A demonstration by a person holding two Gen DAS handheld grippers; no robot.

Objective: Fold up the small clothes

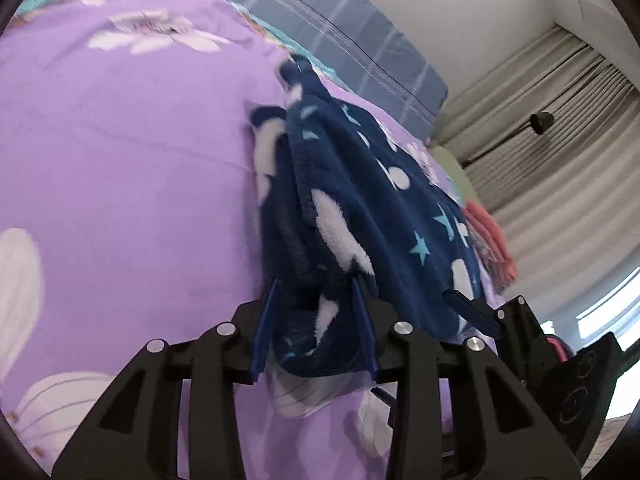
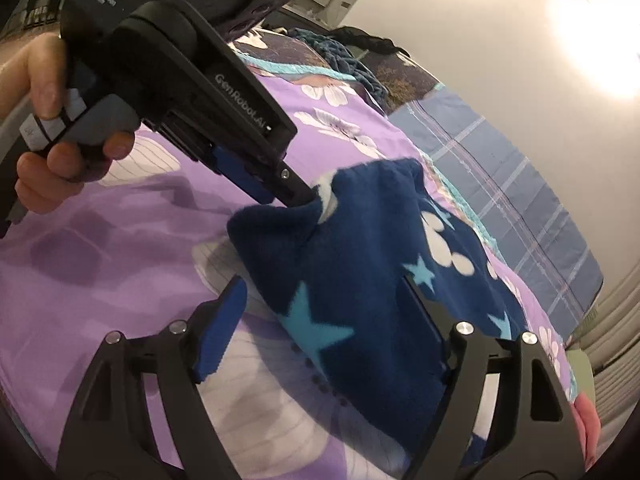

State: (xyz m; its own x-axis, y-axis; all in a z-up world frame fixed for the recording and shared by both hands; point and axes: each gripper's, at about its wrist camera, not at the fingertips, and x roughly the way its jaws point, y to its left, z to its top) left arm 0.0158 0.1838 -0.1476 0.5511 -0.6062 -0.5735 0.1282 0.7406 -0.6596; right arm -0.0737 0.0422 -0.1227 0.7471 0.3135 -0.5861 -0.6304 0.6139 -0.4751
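Observation:
A small navy fleece garment (image 1: 360, 200) with white shapes and light blue stars lies on a purple floral bedsheet (image 1: 120, 140). My left gripper (image 1: 316, 284) is shut on a bunched edge of it, fabric filling the gap between the blue fingers. In the right wrist view the left gripper (image 2: 308, 200) pinches the garment's (image 2: 360, 272) far corner, lifting it into a peak. My right gripper (image 2: 328, 292) is open, its jaws wide apart on either side of the garment's near edge, with cloth lying between them.
A blue plaid pillow (image 1: 340, 36) lies at the bed's far side, also in the right wrist view (image 2: 520, 184). A pink cloth (image 1: 488, 236) lies beyond the garment. Grey curtains (image 1: 560, 140) hang behind. A person's hand (image 2: 48, 128) holds the left gripper.

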